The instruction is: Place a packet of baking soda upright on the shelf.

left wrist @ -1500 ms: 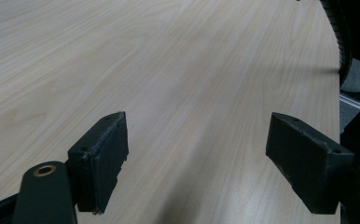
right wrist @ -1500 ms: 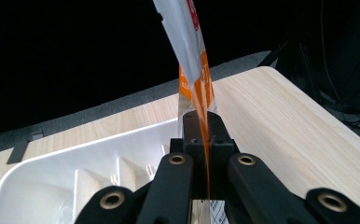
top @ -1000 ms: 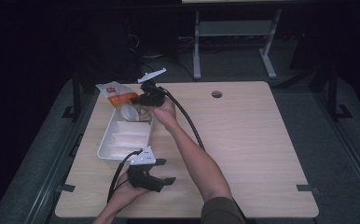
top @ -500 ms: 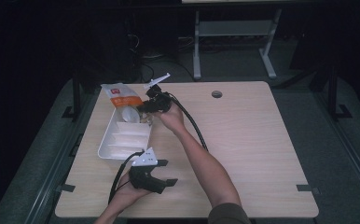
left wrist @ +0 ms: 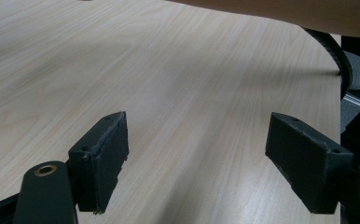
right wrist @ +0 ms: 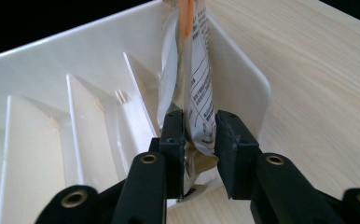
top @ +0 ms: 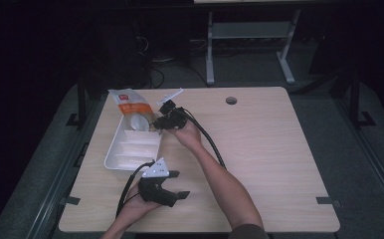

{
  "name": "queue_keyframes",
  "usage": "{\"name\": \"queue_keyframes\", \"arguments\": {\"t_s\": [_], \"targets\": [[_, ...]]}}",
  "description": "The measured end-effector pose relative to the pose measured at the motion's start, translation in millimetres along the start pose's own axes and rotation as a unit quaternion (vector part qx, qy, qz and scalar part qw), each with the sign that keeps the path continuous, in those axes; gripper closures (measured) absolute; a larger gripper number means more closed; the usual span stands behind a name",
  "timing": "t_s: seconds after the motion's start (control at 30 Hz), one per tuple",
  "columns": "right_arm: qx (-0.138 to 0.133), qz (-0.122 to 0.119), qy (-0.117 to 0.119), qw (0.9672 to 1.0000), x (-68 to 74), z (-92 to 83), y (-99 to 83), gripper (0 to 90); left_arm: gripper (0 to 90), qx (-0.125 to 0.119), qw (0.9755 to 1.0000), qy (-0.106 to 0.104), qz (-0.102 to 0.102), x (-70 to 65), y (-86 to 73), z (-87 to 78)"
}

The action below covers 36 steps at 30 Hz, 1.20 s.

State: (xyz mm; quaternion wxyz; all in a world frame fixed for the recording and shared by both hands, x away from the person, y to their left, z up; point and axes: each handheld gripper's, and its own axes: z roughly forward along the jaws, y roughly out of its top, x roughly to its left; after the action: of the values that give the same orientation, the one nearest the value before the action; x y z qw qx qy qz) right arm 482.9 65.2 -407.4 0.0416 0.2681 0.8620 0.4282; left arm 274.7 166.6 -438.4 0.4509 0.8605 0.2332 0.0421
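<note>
A white and orange pouch (top: 129, 107) leans at the far end of a white divided tray (top: 130, 149), its lower end in the tray's end compartment. My right gripper (top: 156, 124) reaches in from the tray's right side. In the right gripper view, the jaws (right wrist: 200, 140) have just been closing and now pinch the pouch's lower edge (right wrist: 197, 93) over the tray's corner (right wrist: 243, 84). My left gripper (top: 179, 184) rests low near the table's front edge, open. Between its fingers (left wrist: 197, 163) there is only bare wood.
The light wooden table (top: 279, 159) stretches wide to the right, with a round cable hole (top: 231, 100) near its far edge. A black cable (top: 212, 144) trails along the right forearm. Beyond the table a metal stand (top: 249, 45) stands on the dark floor.
The right gripper has come nearer and lower, toward the tray's far end, and its jaws have gone onto the pouch's lower end. The left gripper has stayed where it was.
</note>
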Motion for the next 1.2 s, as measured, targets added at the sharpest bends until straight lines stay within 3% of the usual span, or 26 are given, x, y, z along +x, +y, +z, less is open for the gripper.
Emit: {"name": "queue_keyframes", "arguments": {"t_s": [0.2,0.27,0.3,0.33,0.5,0.63,0.73,0.77,0.9,1.2], "targets": [[0.017,-0.007,-0.016,0.9997,2.5,6.0,-1.5,75.4,20.9,0.001,1.0,0.0,0.002,-1.4,0.6,1.0],[0.048,-0.018,-0.025,0.9984,2.6,15.2,-4.1,77.6,20.9,0.002,1.0,-0.001,0.002,-1.6,0.7,1.5],[0.05,-0.03,-0.033,0.9977,3.6,18.7,-6.3,78.0,20.9,0.002,1.0,-0.001,0.002,-1.6,0.7,1.4],[0.047,-0.036,-0.036,0.9976,4.1,19.1,-6.7,77.9,20.9,0.001,1.0,-0.001,0.002,-1.4,0.6,1.0],[0.046,-0.013,-0.024,0.9986,1.1,16.7,-5.3,75.4,20.9,0.0,1.0,-0.001,0.001,0.2,0.4,0.4],[0.018,0.002,-0.017,0.9997,1.2,8.8,-4.5,75.4,20.9,0.0,1.0,-0.001,0.0,0.5,0.4,0.3],[0.002,0.004,-0.014,0.9999,1.7,3.2,-1.5,80.5,20.9,0.0,1.0,-0.001,0.001,0.0,0.6,0.7],[0.005,-0.005,-0.017,0.9998,3.1,1.4,2.1,85.1,20.9,0.001,1.0,-0.002,0.002,-0.4,0.9,1.4],[0.02,-0.019,-0.025,0.9993,5.4,3.0,7.3,87.6,20.9,0.001,1.0,-0.002,0.002,-1.2,1.2,2.0],[0.013,0.009,-0.029,0.9994,-4.4,7.3,10.8,88.1,20.9,0.001,1.0,0.0,-0.001,0.4,0.9,2.2]]}}
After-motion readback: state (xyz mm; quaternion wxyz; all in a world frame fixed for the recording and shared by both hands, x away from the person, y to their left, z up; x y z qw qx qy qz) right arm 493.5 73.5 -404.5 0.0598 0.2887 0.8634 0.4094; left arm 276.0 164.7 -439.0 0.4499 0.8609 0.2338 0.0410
